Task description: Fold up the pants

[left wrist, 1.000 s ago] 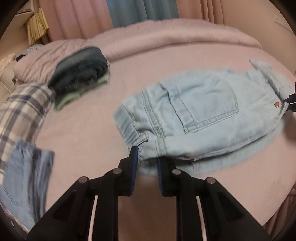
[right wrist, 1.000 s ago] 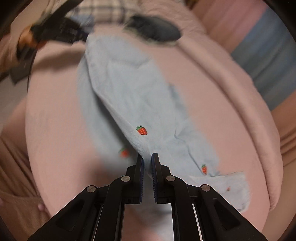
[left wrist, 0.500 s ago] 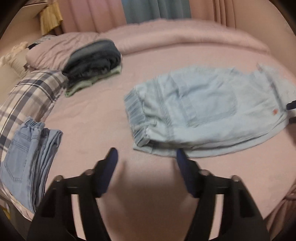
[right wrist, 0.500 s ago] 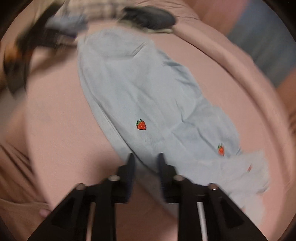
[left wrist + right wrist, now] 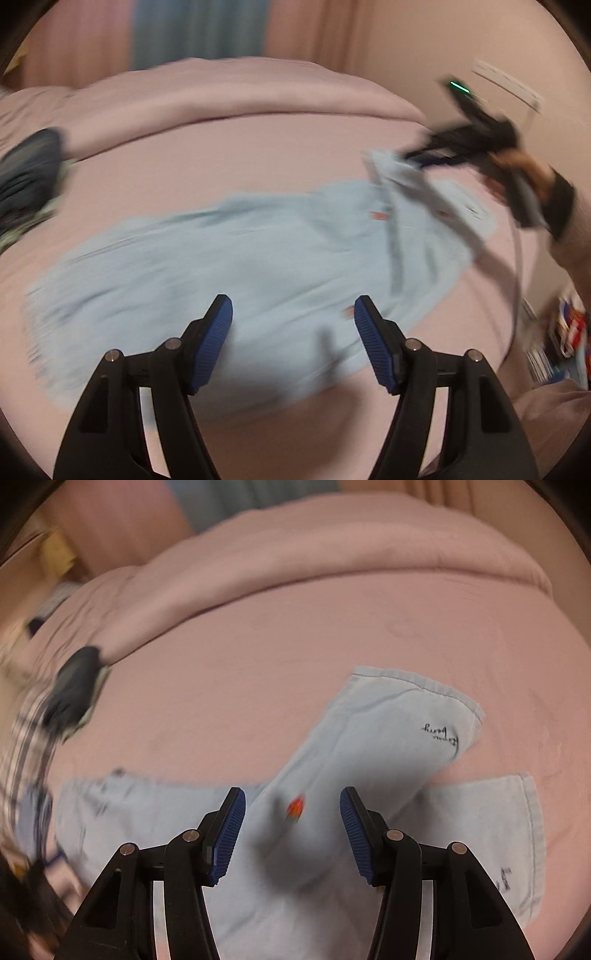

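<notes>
Light blue denim pants [image 5: 240,266] with small strawberry patches lie spread on the pink bed [image 5: 258,166]. My left gripper [image 5: 293,321] is open and empty, hovering over the pants' near edge. My right gripper [image 5: 290,816] is open and empty above the pants [image 5: 388,746], over a leg that lies across the other one. In the left wrist view the right gripper [image 5: 424,160] shows at the far right by the leg ends, blurred.
A folded stack of dark clothes [image 5: 26,181] sits at the left of the bed, also in the right wrist view [image 5: 74,690]. A plaid pillow [image 5: 26,738] lies at the left. A rolled pink duvet [image 5: 221,99] runs along the back. Colourful items [image 5: 569,339] lie off the bed's right edge.
Both grippers have let go of the pants and opened wide. The left gripper has swung right along the pants. The right gripper has turned toward the leg ends.
</notes>
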Available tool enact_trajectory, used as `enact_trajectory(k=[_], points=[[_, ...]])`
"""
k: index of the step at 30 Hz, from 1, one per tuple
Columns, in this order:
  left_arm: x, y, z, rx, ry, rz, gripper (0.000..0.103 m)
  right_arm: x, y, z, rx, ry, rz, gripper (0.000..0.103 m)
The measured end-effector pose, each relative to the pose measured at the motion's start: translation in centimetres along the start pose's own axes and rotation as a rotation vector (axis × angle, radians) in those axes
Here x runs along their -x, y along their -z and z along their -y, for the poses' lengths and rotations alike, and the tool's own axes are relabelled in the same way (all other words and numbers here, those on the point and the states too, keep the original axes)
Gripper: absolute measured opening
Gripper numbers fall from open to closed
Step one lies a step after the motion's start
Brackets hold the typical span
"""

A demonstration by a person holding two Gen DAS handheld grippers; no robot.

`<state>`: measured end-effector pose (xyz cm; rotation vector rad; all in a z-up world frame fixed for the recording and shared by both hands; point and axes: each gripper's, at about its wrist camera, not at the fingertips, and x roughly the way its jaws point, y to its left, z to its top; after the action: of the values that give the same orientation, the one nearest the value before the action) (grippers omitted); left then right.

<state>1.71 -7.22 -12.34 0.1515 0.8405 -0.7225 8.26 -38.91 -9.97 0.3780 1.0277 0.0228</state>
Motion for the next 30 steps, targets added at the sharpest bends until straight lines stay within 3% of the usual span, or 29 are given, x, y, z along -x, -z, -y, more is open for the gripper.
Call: enact_trajectory(k=[2, 8, 9, 10, 11, 12, 15, 18, 21, 23, 27, 30], points=[[-2.7, -1.1, 2.5, -0.036, 0.063, -0.039, 0.068, -1.9, -1.7, -0.2, -0.022, 0.053, -0.033, 0.054], [-7.9, -2.6, 7.1, -0.079, 0.148, -0.116, 0.066, -7.2, -3.6, -1.0, -0.033, 0.145, -0.146, 0.054], [-8.7, -2.5, 7.8, -0.096, 0.136, -0.135, 0.055, -7.8, -3.6, -1.2, -0.012, 0.174, -0.157, 0.054], [-9.3, -2.4, 8.2, -0.107, 0.127, -0.156, 0.045, -8.3, -3.5, -1.5, 0.021, 0.201, -0.161, 0.041], [-10.0, -2.3, 8.6, -0.117, 0.125, -0.181, 0.024, -8.5, -3.3, -1.8, 0.054, 0.23, -0.15, 0.022], [-10.4, -2.2, 8.9, -0.125, 0.121, -0.193, 0.02, -8.2, -3.3, -1.8, 0.069, 0.228, -0.135, 0.012], [-10.3, -2.1, 9.2, -0.124, 0.133, -0.182, 0.011, -5.8, -2.7, -0.3, -0.004, 0.117, -0.062, 0.005], [-9.7, -2.1, 9.5, -0.129, 0.136, -0.166, 0.01, -0.7, -0.5, 1.7, -0.099, -0.007, 0.09, 0.005], [-8.9, -2.0, 10.9, -0.174, 0.136, -0.14, 0.01, 5.8, 4.3, 4.1, -0.215, -0.119, 0.263, 0.005], [-8.7, -1.9, 11.5, -0.206, 0.132, -0.134, 0.01, 8.4, 7.9, 5.6, -0.265, -0.135, 0.328, 0.005], [-9.3, -2.0, 11.4, -0.243, 0.11, -0.169, 0.01, 7.7, 13.9, 9.9, -0.405, -0.129, 0.305, 0.005], [-10.0, -2.0, 11.5, -0.264, 0.08, -0.192, 0.011, 4.8, 15.8, 12.4, -0.539, -0.192, 0.259, 0.011]])
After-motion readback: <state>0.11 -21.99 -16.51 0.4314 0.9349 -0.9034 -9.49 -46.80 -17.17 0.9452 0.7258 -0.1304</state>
